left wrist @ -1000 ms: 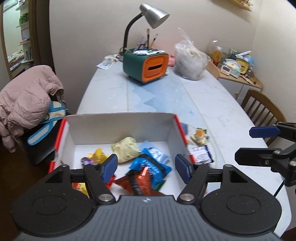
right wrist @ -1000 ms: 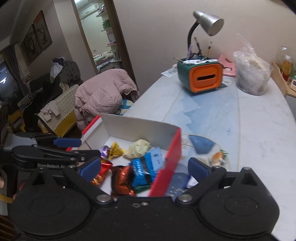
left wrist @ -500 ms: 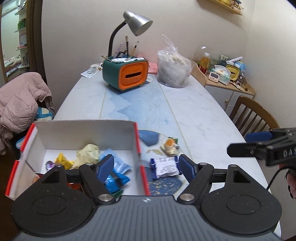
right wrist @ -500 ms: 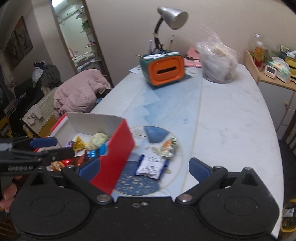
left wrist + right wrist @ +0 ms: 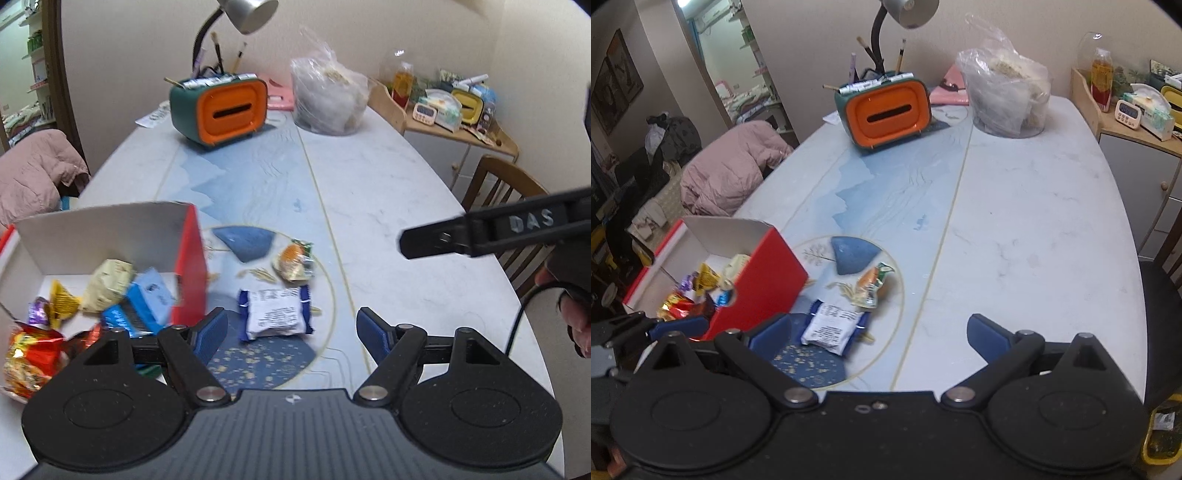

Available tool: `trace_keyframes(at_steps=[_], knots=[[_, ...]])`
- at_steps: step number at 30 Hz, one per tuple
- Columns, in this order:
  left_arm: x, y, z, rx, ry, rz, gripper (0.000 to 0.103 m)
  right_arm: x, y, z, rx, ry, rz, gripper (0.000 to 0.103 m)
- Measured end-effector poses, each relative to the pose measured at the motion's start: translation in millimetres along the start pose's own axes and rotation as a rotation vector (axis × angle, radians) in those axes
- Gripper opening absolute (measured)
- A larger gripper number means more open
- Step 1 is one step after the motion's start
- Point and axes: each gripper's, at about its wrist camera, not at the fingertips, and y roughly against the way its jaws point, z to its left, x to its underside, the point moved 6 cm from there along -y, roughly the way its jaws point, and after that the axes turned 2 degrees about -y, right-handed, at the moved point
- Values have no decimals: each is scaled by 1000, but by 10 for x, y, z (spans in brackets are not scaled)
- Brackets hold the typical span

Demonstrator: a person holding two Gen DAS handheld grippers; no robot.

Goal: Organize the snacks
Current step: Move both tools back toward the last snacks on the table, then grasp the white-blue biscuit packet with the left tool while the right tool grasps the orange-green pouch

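- Blue-and-white packet (image 5: 275,309) lies flat on the table (image 5: 388,206), label up, long axis across, just right of the red box (image 5: 190,266).
- Orange snack (image 5: 293,260) lies just behind it.
- Left gripper (image 5: 291,334) and right gripper (image 5: 879,334) both gape, empty.

A red box (image 5: 190,266) with a white inside is sitting open at the near left of the table (image 5: 388,192), holding a heap of wrapped snacks (image 5: 110,295): pale yellow, blue, gold, purple and shiny red-orange packets. Just right of it, a blue-and-white packet (image 5: 275,314) is lying flat on the table, printed side up. Just beyond that, an orange-and-green packet (image 5: 293,260) is lying crumpled.
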Motion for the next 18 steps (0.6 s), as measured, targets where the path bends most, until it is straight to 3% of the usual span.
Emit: trace_keyframes(at_steps=[5,13,18], knots=[[16,-243,-154,-55,5,23,77,-87,-243,-92,-6,22,42,100],[122,-658,-264,-215,-1,28,77,-174,-652,-159,-42,78,111,96],[150,-889,-246,-247,37,63,77,-262,-950,-159,-61,90,154,92]])
